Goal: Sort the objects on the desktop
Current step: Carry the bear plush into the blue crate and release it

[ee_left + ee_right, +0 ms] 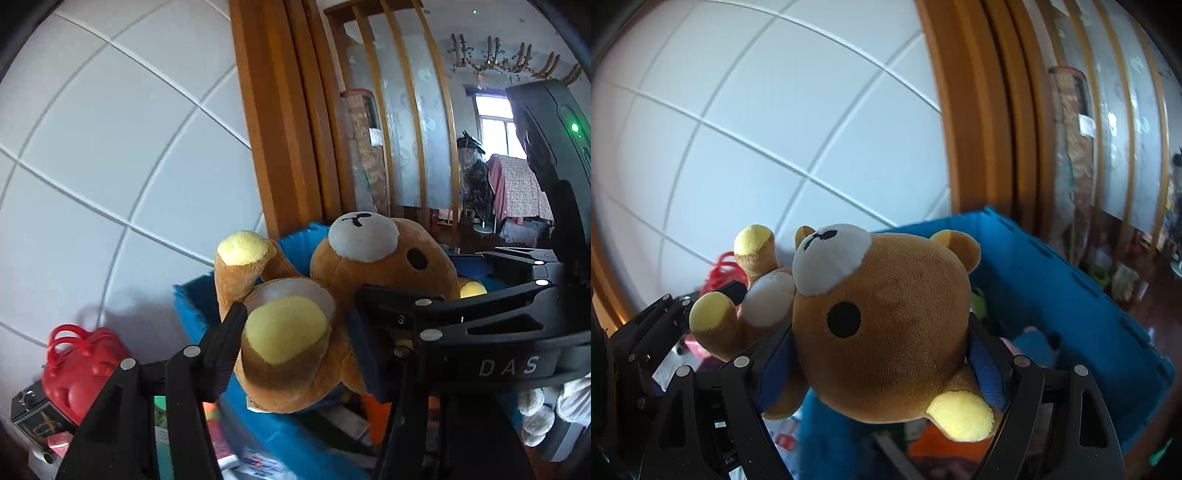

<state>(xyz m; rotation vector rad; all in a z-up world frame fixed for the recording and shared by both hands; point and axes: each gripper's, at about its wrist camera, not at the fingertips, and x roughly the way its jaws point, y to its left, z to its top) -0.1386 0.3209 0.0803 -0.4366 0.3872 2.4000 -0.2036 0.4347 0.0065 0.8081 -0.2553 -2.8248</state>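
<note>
One plush bear (886,332), two hand-held grippers (882,354) (299,325) both clamping it, one blue crate (1052,273).

Right gripper (882,354) clamped on the plush bear (886,332) at the head, blue-padded fingers (988,380) pressing both sides. Bear tilted, white muzzle pointing up-left, one black eye facing camera, yellow-tipped limbs sticking out left and bottom. Bear is held above the blue bin (1052,266), whose ribbed wall runs along the right. Bin contents are blurred: something orange (938,443) and something pink, can't tell what they are. Left gripper (713,295) enters from lower left, one finger tip near the bear's leg; contact unclear. Red item (724,269) behind the bear's raised paw. White tiled wall (757,129) behind, wooden frame (975,110) right of it.
</note>
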